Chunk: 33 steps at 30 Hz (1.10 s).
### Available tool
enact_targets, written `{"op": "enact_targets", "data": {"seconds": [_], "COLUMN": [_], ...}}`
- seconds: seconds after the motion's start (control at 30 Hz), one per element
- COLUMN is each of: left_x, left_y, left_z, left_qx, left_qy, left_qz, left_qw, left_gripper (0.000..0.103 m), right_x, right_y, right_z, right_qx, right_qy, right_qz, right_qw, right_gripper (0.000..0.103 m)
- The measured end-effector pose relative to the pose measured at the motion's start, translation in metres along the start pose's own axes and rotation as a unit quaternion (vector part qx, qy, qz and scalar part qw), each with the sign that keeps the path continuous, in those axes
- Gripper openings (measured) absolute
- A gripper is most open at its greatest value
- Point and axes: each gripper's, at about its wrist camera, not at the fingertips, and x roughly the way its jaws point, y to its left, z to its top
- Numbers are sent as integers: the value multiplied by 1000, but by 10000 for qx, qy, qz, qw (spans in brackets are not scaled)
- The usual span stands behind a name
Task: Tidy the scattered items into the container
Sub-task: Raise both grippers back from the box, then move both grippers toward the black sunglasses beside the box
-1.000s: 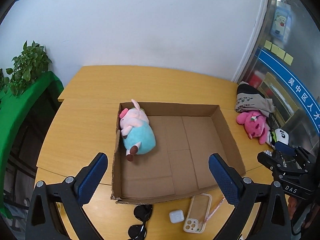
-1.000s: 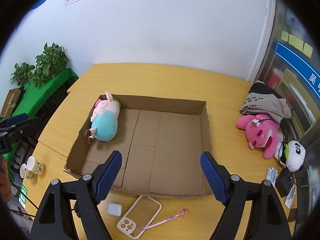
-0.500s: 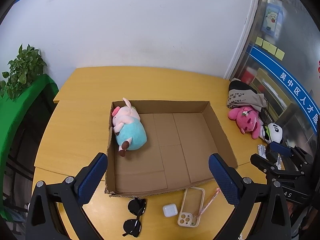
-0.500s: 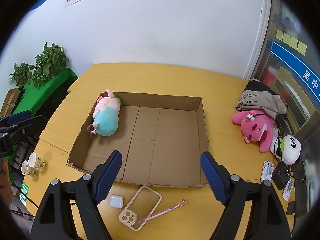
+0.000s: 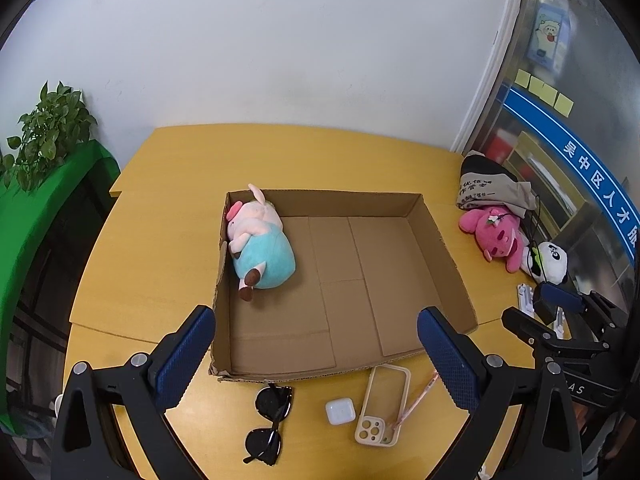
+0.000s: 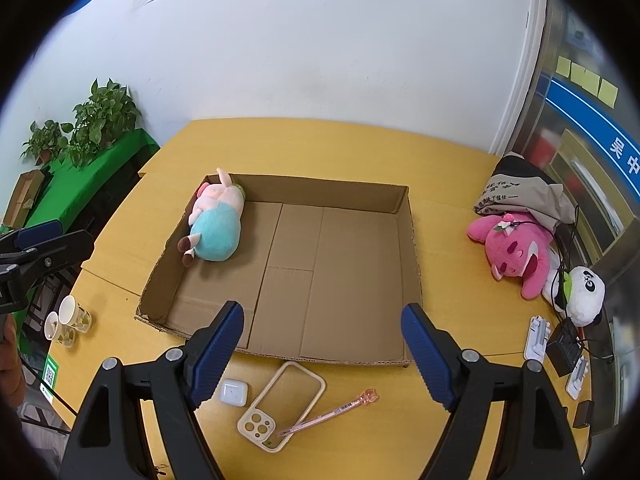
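Both views pulled back; shallow brown cardboard box holds a pig plush.

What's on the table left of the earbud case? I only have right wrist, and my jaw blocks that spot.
Observer: Black sunglasses, beside the case, just in front of the box's near wall.
Operator: Left gripper is edge-on for me. Is it holding anything?
Observer: No. In the left wrist view the left gripper has its jaws wide open with nothing between them.
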Motion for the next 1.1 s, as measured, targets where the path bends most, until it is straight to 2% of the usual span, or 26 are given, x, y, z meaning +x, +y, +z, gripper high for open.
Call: {"op": "enact_targets", "data": {"seconds": [0.5, 0.77, 0.97, 1.1], "left_x": [24, 53, 95, 128], "left_y": [3, 9, 25, 43], "left_z": [-3, -8, -27, -44], "left_qx": [-123, -242, -320, -526], "left_qy": [216, 504, 861, 1241], "left_qz": [31, 132, 275, 445], "left_qw": [9997, 9983, 9954, 9899], "left_gripper": [102, 102, 102, 102], "right_x": [24, 52, 90, 137], "right_y": [-8, -18, -32, -55], "right_z": [2, 1, -5, -18], "right_qx": [8, 42, 2, -136], "right_qy": [215, 450, 639, 827], "right_qz": [70, 138, 270, 317], "right_qw": [9997, 9989, 9976, 9960], "right_gripper": [81, 81, 81, 81]}}
